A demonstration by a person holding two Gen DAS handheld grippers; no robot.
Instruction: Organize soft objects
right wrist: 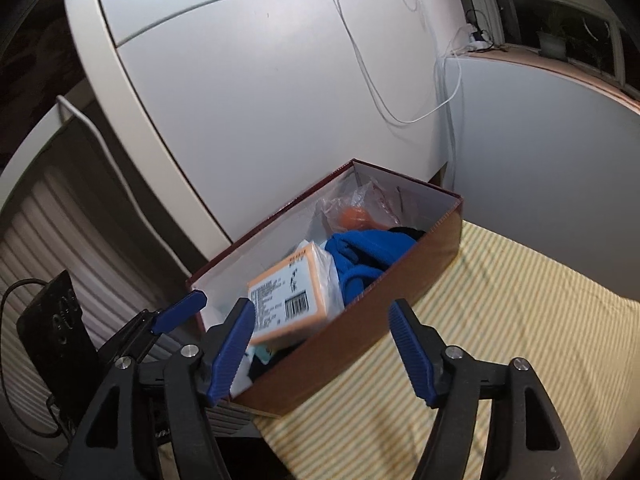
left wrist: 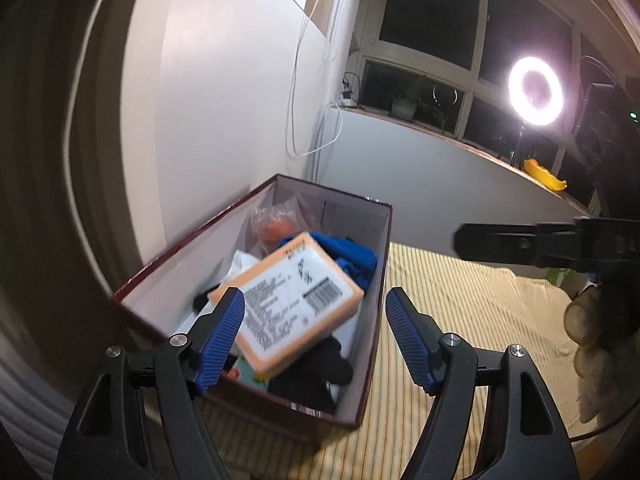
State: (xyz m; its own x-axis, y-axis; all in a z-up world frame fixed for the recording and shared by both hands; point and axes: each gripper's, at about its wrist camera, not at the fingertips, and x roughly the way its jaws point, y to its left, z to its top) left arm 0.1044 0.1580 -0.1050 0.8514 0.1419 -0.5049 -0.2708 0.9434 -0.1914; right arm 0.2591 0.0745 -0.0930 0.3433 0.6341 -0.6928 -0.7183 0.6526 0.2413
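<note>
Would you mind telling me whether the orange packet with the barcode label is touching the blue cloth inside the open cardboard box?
Touching: the right wrist view shows the orange packet leaning against the blue cloth with no gap.

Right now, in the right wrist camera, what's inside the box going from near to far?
Orange packet with a barcode → blue cloth → clear plastic bag with something orange in it, all in the box.
</note>
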